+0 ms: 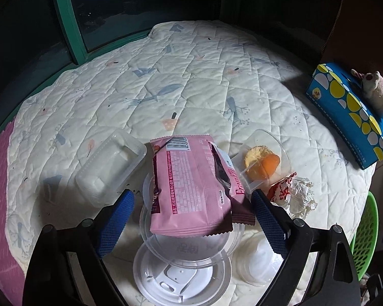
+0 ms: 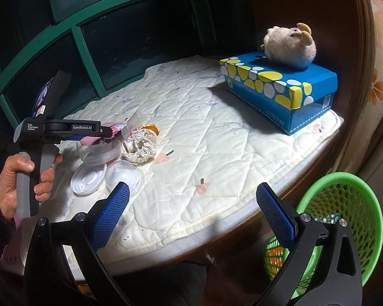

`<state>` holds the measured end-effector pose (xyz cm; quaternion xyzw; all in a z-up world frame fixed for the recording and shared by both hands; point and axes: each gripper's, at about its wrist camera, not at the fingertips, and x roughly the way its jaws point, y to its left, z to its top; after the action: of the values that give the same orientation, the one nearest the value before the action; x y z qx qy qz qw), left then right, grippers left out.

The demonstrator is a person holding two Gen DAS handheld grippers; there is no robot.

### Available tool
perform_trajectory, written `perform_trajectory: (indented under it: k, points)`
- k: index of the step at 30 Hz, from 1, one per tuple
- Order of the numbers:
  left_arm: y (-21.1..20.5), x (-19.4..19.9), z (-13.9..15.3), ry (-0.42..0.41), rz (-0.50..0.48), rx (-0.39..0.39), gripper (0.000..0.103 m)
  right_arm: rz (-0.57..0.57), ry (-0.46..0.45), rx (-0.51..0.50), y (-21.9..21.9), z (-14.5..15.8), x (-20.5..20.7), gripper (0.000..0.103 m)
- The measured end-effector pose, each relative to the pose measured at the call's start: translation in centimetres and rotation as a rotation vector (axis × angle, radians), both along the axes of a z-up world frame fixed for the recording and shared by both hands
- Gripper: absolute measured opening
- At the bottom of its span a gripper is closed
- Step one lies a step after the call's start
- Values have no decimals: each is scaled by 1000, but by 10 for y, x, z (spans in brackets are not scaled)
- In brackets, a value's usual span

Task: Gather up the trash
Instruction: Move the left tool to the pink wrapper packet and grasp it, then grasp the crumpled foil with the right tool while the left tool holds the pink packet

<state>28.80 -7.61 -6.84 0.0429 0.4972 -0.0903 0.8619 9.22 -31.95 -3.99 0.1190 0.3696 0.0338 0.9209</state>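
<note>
A pink snack wrapper (image 1: 191,186) lies on a clear plastic cup and lids (image 1: 183,275) between the fingers of my left gripper (image 1: 192,199), which is open around it. To its right is a clear cup holding orange peel (image 1: 263,163), a crumpled tissue with a red wrapper (image 1: 296,196) and a clear lid (image 1: 258,262). A clear plastic tray (image 1: 109,165) lies to the left. In the right wrist view my right gripper (image 2: 191,196) is open and empty above the table's front edge. The left gripper (image 2: 99,130) and tissue (image 2: 140,148) show there too.
A green mesh basket (image 2: 344,204) stands below the table's right edge, with some trash inside. A blue dotted tissue box (image 2: 280,86) with a plush toy (image 2: 291,46) on top sits at the far right. The table is covered by a quilted cloth (image 2: 217,153). Dark windows lie behind.
</note>
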Motion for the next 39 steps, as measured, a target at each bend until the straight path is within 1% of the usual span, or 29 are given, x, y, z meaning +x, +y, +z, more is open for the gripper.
perform_trajectory:
  k: [2, 5, 8, 12, 14, 16, 22, 26, 29, 33, 35, 37, 39]
  points:
    - [3, 1, -1, 4, -1, -18, 83, 21, 8, 9, 5, -2, 8, 99]
    - [7, 3, -3, 24, -1, -63, 76, 47, 12, 9, 14, -3, 20, 99]
    - [11, 2, -3, 22, 2, -92, 72, 75, 14, 4, 23, -3, 32, 99]
    - [15, 1, 2, 9, -2, -118, 65, 100, 19, 24, 32, -4, 47, 99]
    - [17, -1, 4, -3, -4, -124, 58, 109, 24, 34, 36, -5, 55, 98]
    - [19, -1, 5, -12, -3, -123, 56, 120, 35, 45, 42, -7, 63, 98]
    - [28, -5, 9, -31, 2, -147, 54, 145, 72, 81, 55, -15, 90, 98]
    - [34, -10, 17, -48, 6, -170, 54, 141, 96, 92, 60, -22, 106, 98]
    - [41, -15, 26, -66, 14, -192, 54, 137, 119, 97, 64, -28, 118, 96]
    - [49, -21, 37, -92, 19, -216, 54, 128, 156, 99, 66, -40, 130, 90]
    - [52, -24, 42, -103, 19, -223, 54, 118, 174, 115, 66, -45, 134, 88]
    - [53, -26, 45, -109, 21, -231, 54, 107, 181, 130, 65, -49, 137, 83]
    - [54, -29, 48, -112, 18, -241, 54, 105, 187, 154, 64, -52, 139, 80]
